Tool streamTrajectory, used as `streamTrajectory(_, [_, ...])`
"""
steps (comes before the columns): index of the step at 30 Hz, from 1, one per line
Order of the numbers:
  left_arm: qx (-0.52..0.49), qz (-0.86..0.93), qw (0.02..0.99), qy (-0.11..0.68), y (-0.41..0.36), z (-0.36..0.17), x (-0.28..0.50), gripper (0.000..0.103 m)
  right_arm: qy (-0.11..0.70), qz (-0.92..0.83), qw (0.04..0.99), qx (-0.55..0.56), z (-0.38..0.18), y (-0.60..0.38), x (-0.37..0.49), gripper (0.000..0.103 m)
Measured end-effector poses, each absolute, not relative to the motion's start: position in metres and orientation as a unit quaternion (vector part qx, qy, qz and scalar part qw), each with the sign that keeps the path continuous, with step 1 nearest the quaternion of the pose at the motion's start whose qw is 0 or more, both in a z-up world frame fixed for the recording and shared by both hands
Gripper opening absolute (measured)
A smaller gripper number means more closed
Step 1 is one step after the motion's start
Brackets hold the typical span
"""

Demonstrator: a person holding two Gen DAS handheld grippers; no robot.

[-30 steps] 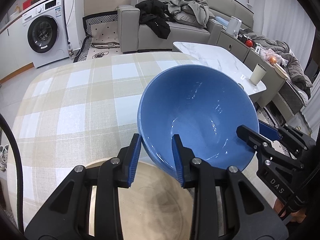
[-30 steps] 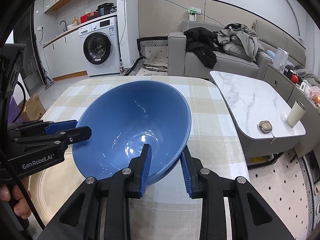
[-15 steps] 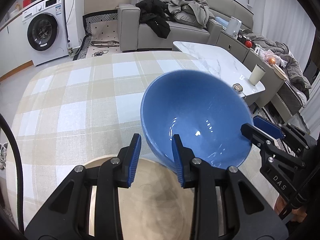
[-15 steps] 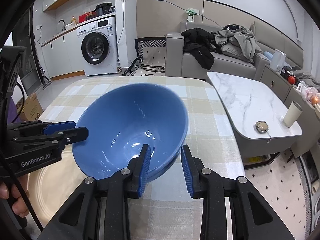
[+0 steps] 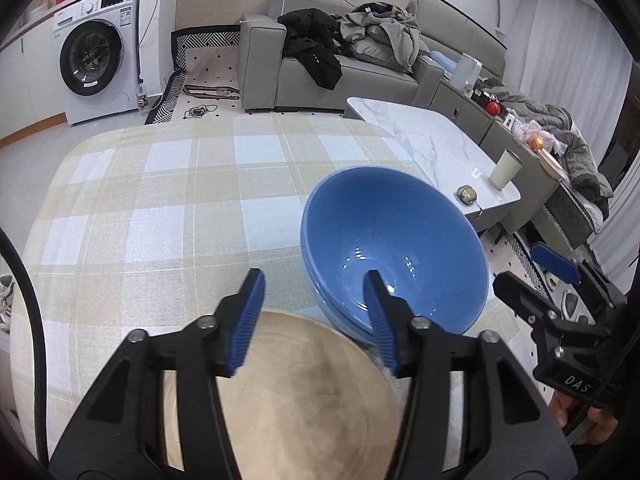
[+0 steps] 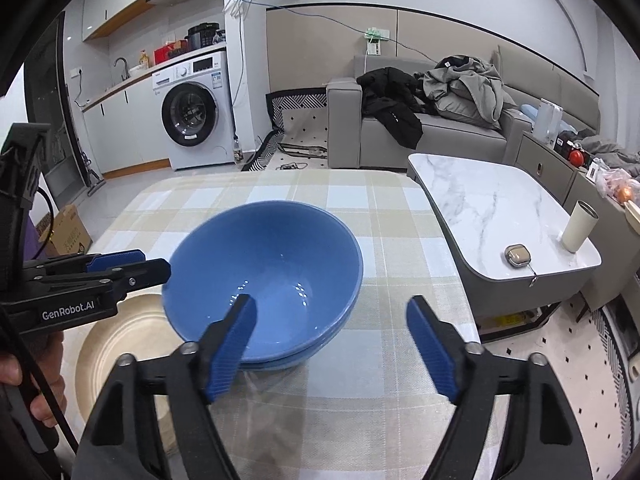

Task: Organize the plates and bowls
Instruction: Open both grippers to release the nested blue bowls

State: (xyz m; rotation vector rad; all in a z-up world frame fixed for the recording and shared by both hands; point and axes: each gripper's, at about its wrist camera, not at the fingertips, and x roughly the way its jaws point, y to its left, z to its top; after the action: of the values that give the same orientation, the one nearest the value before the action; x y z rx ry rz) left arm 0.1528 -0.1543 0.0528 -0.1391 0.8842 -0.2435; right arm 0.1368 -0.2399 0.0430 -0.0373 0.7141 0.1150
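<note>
Two close, downward views; shared bowl [image 5: 394, 248]

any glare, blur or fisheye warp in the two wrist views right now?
Left wrist: strong barrel warp and dark vignette; small highlights inside the blue bowl; the beige plate close to the lens looks soft. Right wrist: same warp; specular dots in the bowl; the sofa stays sharp; no strong glare.

Bench [image 6: 400, 216] with beige-and-white checked cloth carries stacked blue bowls [image 6: 272, 264], nested, upright; just beside them a cream plate [image 6: 120, 356] lies flat at the near edge.
</note>
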Motion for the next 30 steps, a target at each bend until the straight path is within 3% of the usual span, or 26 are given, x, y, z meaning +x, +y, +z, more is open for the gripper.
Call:
streamTrajectory(5, [-0.081,-0.112,0.900,0.414,-0.141,0.064,0.148,0.073,0.337,0.046,0.940,-0.016,0.049,-0.239,0.133,0.098])
streamTrajectory(7, [-0.087,-0.106,0.901,0.411,-0.136,0.068,0.147,0.080,0.334,0.047,0.941,-0.007,0.050,-0.240,0.133,0.100])
streamTrajectory(14, [-0.088,-0.097,0.901,0.413,-0.126,0.071,0.149,0.085,0.338,0.054,0.940,0.014,0.051,-0.242,0.134,0.102])
streamTrajectory(18, [-0.084,-0.091,0.900,0.419,-0.127,0.068,0.151,0.102,0.336,0.059,0.940,0.022,0.052,-0.243,0.135,0.102])
streamTrajectory(30, [-0.074,-0.091,0.892,0.437,-0.148,0.050,0.169,0.102,0.338,0.058,0.939,0.032,0.046,-0.255,0.140,0.102])
